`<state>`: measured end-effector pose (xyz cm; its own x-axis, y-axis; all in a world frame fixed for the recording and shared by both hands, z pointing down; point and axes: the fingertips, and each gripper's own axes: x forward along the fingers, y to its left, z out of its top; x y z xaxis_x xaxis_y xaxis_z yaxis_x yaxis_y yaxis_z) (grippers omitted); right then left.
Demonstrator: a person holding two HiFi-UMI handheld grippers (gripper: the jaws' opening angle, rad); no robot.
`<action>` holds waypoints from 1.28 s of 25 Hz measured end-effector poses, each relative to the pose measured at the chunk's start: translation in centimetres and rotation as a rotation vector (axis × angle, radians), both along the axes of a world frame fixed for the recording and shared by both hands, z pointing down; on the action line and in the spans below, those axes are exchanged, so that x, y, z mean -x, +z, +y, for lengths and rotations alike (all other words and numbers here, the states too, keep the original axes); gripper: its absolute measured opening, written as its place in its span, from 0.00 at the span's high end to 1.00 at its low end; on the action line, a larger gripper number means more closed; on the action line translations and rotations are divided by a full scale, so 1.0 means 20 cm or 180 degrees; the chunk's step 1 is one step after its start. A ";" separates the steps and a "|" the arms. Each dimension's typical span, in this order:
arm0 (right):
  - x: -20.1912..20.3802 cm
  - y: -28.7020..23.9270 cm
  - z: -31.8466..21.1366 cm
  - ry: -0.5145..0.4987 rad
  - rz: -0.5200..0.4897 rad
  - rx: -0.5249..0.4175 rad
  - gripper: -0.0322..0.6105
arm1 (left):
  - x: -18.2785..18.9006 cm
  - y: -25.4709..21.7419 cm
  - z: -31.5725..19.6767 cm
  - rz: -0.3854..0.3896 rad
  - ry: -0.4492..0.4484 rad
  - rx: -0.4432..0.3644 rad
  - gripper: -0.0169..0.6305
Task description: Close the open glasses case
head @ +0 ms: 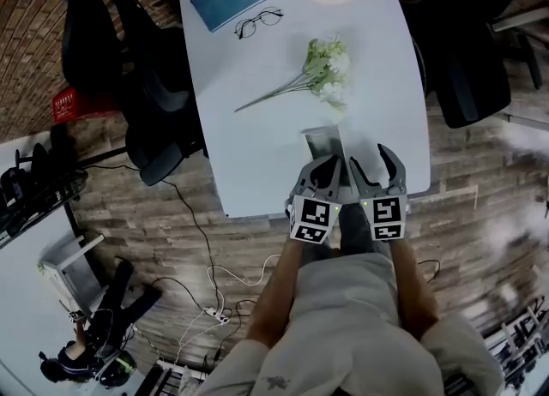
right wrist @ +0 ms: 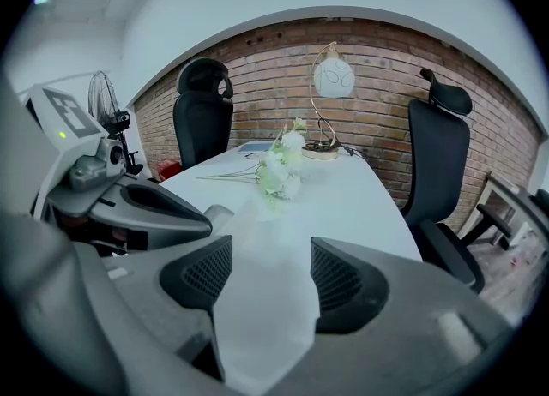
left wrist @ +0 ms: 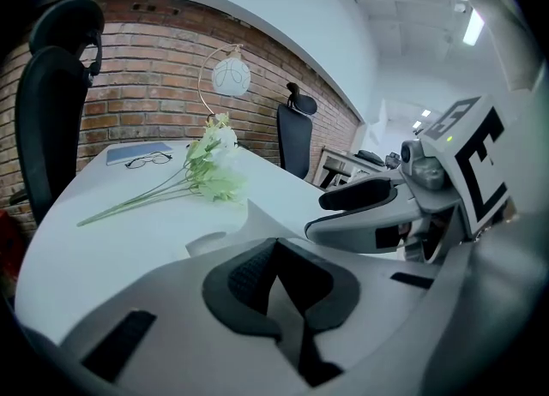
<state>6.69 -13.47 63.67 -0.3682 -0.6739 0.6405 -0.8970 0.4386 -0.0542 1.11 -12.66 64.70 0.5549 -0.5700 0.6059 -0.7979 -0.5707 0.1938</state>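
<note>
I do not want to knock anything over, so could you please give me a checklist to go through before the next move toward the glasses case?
1. Lid to close: the glasses case appears open, with its lid raised. Ok.
2. State of the right tongs: jaws apart, nothing between them. Ok.
3. State of the left tongs: jaws together and empty. Not ok if they must grip the lid.
4. Contact with the case: the left tongs are close to its near end. Touching or not: cannot tell.
5. Space around the case: the flowers lie beyond it and apart from it. Ok.
</note>
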 end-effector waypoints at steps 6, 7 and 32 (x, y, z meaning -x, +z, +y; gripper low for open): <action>0.02 0.01 0.00 -0.0027 -0.0003 0.0013 0.50 | 0.00 0.01 0.01 0.0017 -0.0015 0.0019 0.97; 0.02 0.01 0.00 -0.0031 -0.0005 0.0016 0.50 | 0.00 0.01 0.01 0.0019 -0.0018 0.0022 0.97; 0.10 0.00 0.01 -0.0253 -0.0025 0.0023 0.50 | 0.02 0.03 0.06 0.0030 -0.0119 0.0083 0.97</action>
<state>4.65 -13.17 63.62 -0.4254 -0.6377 0.6422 -0.8589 0.5080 -0.0644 0.69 -11.52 65.24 0.5394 -0.5745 0.6156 -0.8166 -0.5353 0.2159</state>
